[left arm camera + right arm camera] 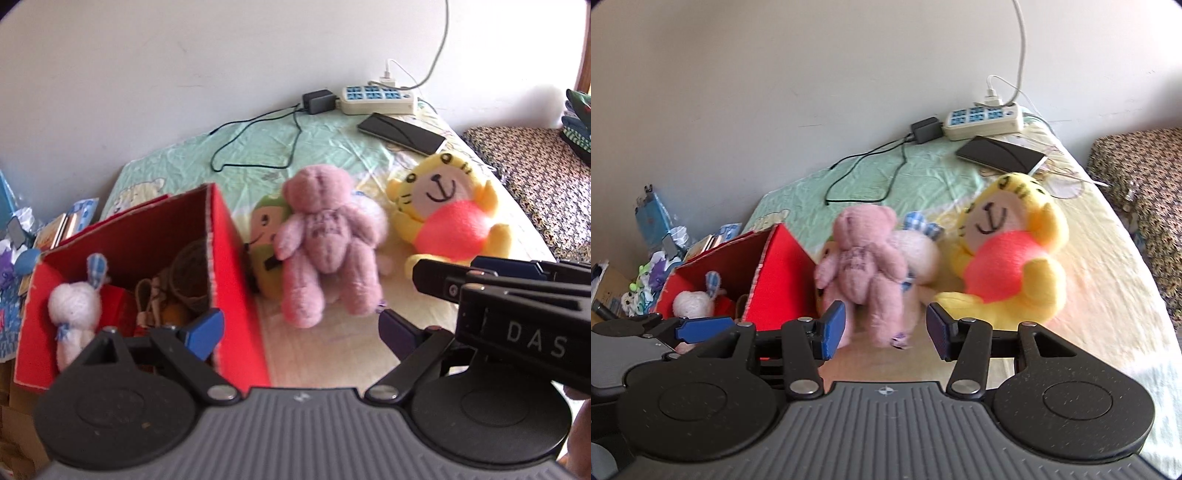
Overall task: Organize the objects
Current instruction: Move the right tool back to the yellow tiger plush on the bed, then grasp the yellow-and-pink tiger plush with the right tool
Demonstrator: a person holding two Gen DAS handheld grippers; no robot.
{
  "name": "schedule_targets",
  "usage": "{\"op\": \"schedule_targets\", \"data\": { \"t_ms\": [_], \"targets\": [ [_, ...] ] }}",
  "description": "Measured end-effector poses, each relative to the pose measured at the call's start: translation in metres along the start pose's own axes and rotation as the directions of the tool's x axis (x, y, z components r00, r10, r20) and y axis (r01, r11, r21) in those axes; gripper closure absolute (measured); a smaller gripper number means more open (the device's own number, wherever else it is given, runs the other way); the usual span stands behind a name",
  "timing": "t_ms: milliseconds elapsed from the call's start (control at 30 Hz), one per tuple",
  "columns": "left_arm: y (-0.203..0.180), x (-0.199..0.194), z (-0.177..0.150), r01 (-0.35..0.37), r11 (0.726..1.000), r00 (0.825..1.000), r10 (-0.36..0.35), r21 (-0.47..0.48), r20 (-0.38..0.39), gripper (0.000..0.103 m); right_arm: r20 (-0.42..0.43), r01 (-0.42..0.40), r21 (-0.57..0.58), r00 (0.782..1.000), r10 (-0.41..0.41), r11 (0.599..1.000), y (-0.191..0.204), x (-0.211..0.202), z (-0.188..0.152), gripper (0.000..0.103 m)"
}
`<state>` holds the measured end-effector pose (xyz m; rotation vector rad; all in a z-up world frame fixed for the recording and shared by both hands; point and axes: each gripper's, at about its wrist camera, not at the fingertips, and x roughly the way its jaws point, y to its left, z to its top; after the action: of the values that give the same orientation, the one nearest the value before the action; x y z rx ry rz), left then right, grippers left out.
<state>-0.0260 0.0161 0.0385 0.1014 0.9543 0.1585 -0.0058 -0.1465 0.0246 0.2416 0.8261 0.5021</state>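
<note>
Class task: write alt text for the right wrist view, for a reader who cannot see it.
An open right gripper faces a pink teddy bear lying on a bed sheet, its blue pads either side of the bear's legs. A yellow tiger plush lies to the right; an open red box holding a white plush stands left.

Fuzzy plush pink bear (325, 243); matt red cardboard box (236, 280); wrinkled cloth sheet (332, 144).

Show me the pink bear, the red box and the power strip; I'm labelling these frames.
pink bear (862, 262): right wrist view, on its chest.
red box (236, 280): left wrist view, on its outer right wall.
power strip (378, 99): left wrist view, on its socket face.
</note>
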Motion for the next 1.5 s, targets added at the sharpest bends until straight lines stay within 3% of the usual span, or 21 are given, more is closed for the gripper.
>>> {"op": "schedule_targets", "data": {
  "t_ms": [600, 1033, 1233, 1500],
  "targets": [
    [-0.059, 0.024, 0.006, 0.07, 0.996, 0.995, -0.066, 0.051, -0.072, 0.008, -0.047, 0.043, 0.085, 0.998, -0.039, 0.995, -0.055, -0.005, -0.003, 0.051],
    [-0.076, 0.047, -0.001, 0.118, 0.991, 0.985, -0.109, 0.057, -0.136, 0.008, -0.108, 0.042, 0.177, 0.994, -0.023, 0.983, -0.09, 0.005, -0.015, 0.051],
    [-0.076, 0.06, -0.001, 0.2, 0.979, 0.968, -0.191, 0.048, -0.16, 0.008, -0.116, 0.046, 0.275, 0.993, -0.014, 0.96, -0.109, 0.006, -0.021, 0.049],
    [-0.079, 0.069, 0.003, 0.376, 0.926, 0.921, -0.371, 0.017, -0.118, 0.007, -0.046, 0.011, 0.377, 0.999, 0.006, 0.926, -0.135, 0.003, -0.008, 0.047]
  ]
}}
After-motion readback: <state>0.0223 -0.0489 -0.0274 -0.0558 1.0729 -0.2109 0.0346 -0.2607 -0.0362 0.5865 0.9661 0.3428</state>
